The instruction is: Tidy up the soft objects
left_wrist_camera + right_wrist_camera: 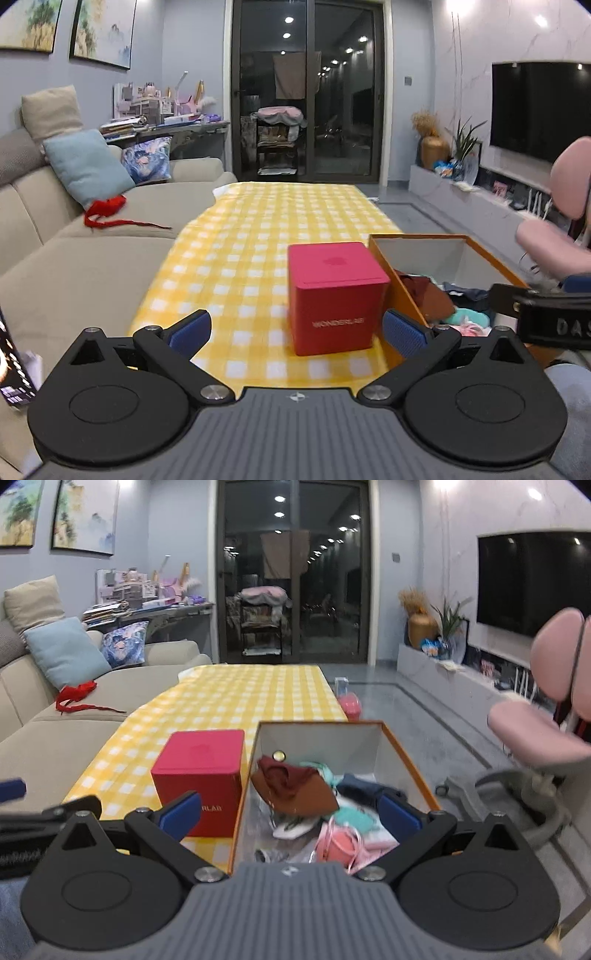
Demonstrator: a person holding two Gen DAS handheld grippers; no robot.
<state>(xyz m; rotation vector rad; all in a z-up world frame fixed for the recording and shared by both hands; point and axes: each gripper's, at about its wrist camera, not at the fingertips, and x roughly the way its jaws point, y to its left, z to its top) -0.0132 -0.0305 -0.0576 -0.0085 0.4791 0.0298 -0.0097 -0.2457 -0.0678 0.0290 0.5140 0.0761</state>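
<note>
A red cube box [334,295] [201,781] stands on the yellow checked tablecloth [236,258] [221,701]. Right beside it is an open orange-rimmed box [458,258] [388,753] with white walls, holding several soft items: a brown and maroon pouch [295,786], a teal piece [351,818], a dark blue cloth [365,784] and a pink piece [340,845]. My left gripper [297,330] is open in front of the red box, nothing between its blue pads. My right gripper [290,812] is open above the near end of the orange box, touching nothing.
A beige sofa [74,266] with cushions and a red cloth [107,210] lies left of the table. A pink chair [546,720] stands at the right, a pink container [349,703] on the floor past the table. The right tool's body [546,317] shows at the left view's edge.
</note>
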